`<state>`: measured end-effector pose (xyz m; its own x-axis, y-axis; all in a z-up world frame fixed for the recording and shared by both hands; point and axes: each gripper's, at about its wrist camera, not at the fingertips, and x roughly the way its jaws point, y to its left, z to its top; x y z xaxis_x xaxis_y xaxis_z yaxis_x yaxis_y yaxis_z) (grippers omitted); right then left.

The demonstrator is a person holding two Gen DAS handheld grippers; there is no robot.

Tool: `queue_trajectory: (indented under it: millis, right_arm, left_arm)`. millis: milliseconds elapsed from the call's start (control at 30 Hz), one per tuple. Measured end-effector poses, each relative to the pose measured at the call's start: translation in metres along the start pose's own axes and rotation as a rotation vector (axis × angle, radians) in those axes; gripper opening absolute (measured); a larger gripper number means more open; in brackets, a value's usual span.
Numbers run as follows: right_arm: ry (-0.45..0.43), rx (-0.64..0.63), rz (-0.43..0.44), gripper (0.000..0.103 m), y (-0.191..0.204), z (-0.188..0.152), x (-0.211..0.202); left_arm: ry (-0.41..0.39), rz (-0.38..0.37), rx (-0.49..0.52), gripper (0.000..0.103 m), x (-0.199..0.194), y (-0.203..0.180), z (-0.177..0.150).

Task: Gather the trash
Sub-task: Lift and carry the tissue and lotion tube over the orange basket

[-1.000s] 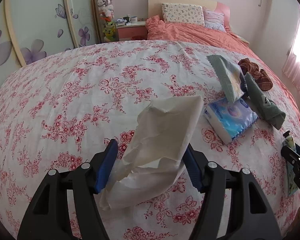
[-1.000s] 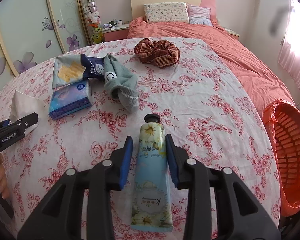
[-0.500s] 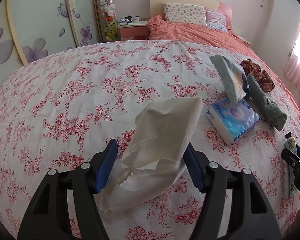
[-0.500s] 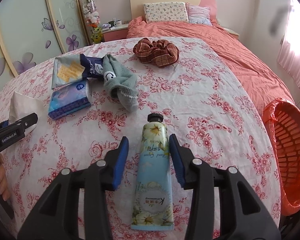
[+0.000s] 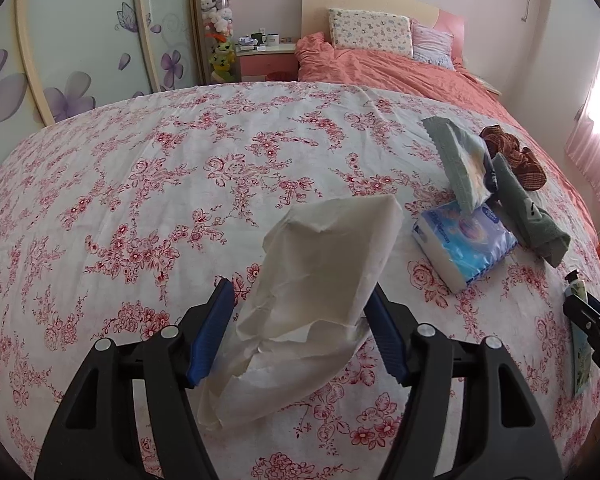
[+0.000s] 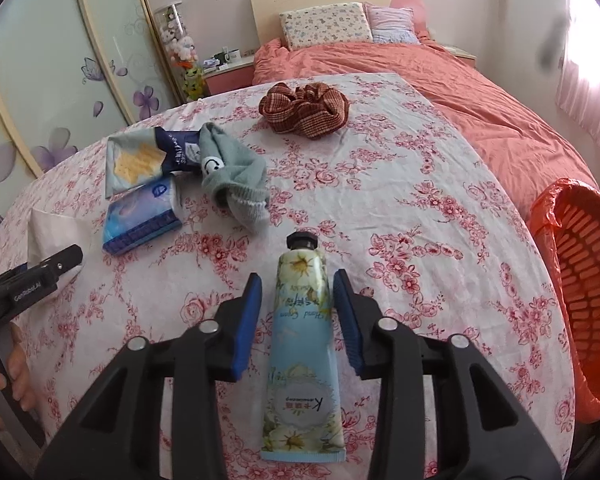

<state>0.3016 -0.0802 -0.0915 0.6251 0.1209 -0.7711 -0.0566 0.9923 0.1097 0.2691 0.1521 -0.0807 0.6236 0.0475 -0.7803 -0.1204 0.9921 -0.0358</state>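
Crumpled tissue (image 5: 324, 264): left wrist view; lies on the bench (image 5: 140, 200), between the jaws of the left gripper (image 5: 300, 288), its far end reaching beyond the tips.
Left jaws: have just been closing around the tissue. The right pad is at the paper's edge and a strip of cloth shows beside the left pad, so they are not yet clamped.
Tissue pack (image 5: 466, 244): blue, to the right of the jaws and a little beyond them.
Snack wrapper (image 5: 456, 160): beyond the pack, its near end resting on it.
Grey sock (image 5: 532, 216): just right of the pack and wrapper.
Scrunchie (image 5: 516, 156): brown check, beyond the sock.
Hand cream tube (image 6: 302, 340): right wrist view; lies flat between the jaws of the right gripper (image 6: 297, 278), its black cap pointing away past the tips.
Right jaws: have just been closing around the tube. Their right pad is almost on it and a gap shows at the left pad, so there is no grip yet.
Orange basket (image 6: 580, 280): far right of the jaws, beside the bench and lower, lined with an orange bag.
Person's hand (image 6: 4, 388): far left edge, on the left gripper's handle.
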Motion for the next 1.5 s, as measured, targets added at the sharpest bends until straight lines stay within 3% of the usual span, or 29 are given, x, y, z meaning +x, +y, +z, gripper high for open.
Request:
queue_trajectory:
  millis: [33,100,167,433,733,1133,1500]
  right_arm:
    - [0.000,-0.004,-0.011,0.028,0.001,0.000,0.000]
    - [-0.001,-0.008,-0.013,0.028,0.002,0.000,0.000]
    - [-0.003,-0.007,-0.007,0.027,0.002,-0.001,-0.001]
    - [-0.040,0.017,0.024,0.027,-0.002,0.001,-0.017]
    - [-0.119,0.029,0.046,0.027,-0.011,0.009,-0.062]
    - [-0.257,0.116,-0.036,0.027,-0.073,0.002,-0.129]
    - [-0.351,0.291,-0.150,0.027,-0.176,-0.010,-0.170]
  left_arm:
    - [-0.003,-0.002,-0.006,0.058,0.000,0.001,0.000]
    - [-0.013,-0.027,-0.023,0.047,-0.003,0.004,0.000]
    - [-0.015,-0.038,-0.026,0.042,-0.004,0.004,-0.001]
    - [-0.047,-0.039,0.002,0.040,-0.021,-0.007,0.002]
    - [-0.088,-0.085,0.038,0.040,-0.057,-0.033,0.006]
    - [-0.128,-0.255,0.146,0.040,-0.098,-0.118,0.005]
    - [-0.116,-0.500,0.302,0.040,-0.113,-0.245,-0.005]
